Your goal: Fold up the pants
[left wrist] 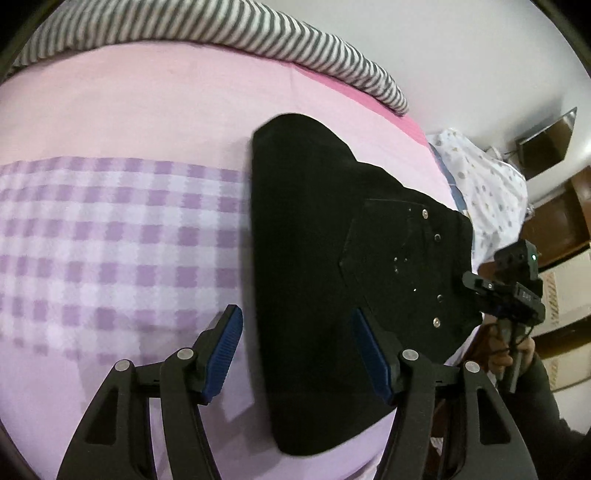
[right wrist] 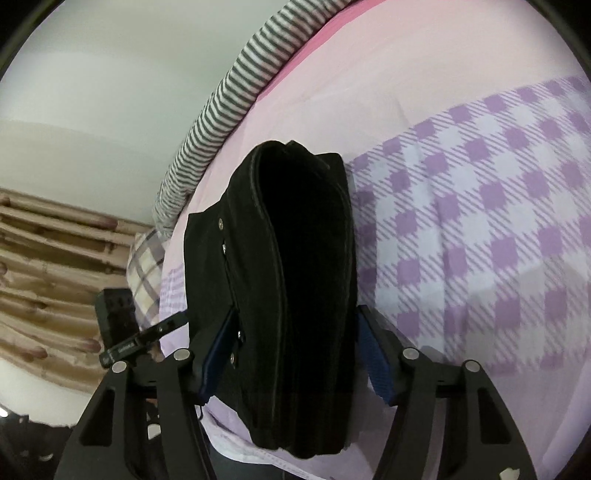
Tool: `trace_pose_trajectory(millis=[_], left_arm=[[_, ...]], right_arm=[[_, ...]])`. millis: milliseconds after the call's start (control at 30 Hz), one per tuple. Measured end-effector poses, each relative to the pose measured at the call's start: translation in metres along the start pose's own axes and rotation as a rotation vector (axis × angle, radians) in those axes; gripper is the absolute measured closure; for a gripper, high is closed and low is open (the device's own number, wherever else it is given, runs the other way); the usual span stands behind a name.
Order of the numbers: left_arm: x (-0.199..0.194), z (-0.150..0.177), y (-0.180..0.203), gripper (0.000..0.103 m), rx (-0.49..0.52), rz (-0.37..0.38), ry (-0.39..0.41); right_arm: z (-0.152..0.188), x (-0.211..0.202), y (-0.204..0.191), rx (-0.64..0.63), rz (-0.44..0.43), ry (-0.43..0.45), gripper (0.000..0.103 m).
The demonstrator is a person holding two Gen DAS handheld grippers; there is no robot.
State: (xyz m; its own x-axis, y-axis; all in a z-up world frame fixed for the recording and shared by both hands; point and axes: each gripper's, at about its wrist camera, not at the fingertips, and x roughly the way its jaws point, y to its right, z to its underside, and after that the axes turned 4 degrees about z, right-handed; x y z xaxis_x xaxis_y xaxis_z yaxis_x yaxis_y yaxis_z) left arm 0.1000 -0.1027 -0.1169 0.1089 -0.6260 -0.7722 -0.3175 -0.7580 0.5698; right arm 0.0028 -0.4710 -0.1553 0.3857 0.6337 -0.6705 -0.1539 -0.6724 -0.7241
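Folded black pants [left wrist: 314, 266] lie on the checked bed sheet [left wrist: 110, 240]; left tongs [left wrist: 297, 354] and right tongs [right wrist: 295, 354] both gape wide, straddling them without gripping.

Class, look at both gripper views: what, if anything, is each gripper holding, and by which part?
Neither visibly grips. The folded black pants lie on the bed between the open pads of the left gripper and right gripper.

Matt black cloth pants [left wrist: 314, 258], likely denim, with shiny metal rivets [left wrist: 425, 213].

Pink-and-lilac checked bed [left wrist: 110, 240] — folded black pants [left wrist: 314, 258], striped blanket [left wrist: 221, 29] atop
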Motion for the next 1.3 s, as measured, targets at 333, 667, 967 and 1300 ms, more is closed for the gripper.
trace_pose_trajectory(millis=[333,667,967,1300], left_arm=[[0.027,-0.013,0.015,0.032,0.065,0.042,0.012],[0.021,-0.012,0.013,0.072,0.049,-0.029,0.064],[-0.018,-0.01,0.015,0.081,0.063,-0.022,0.122],[-0.122,-0.037,-0.039,0.082,0.049,-0.154,0.255]], right_arm=[[-0.011,0.024,-0.01,-0.027,-0.074,-0.059,0.047],[0.006,0.02,-0.037,0.047,0.032,0.063,0.074],[0.009,0.009,-0.101,0.012,0.064,0.085,0.074],[-0.024,0.08,-0.195,-0.083,-0.044,0.043,0.074]])
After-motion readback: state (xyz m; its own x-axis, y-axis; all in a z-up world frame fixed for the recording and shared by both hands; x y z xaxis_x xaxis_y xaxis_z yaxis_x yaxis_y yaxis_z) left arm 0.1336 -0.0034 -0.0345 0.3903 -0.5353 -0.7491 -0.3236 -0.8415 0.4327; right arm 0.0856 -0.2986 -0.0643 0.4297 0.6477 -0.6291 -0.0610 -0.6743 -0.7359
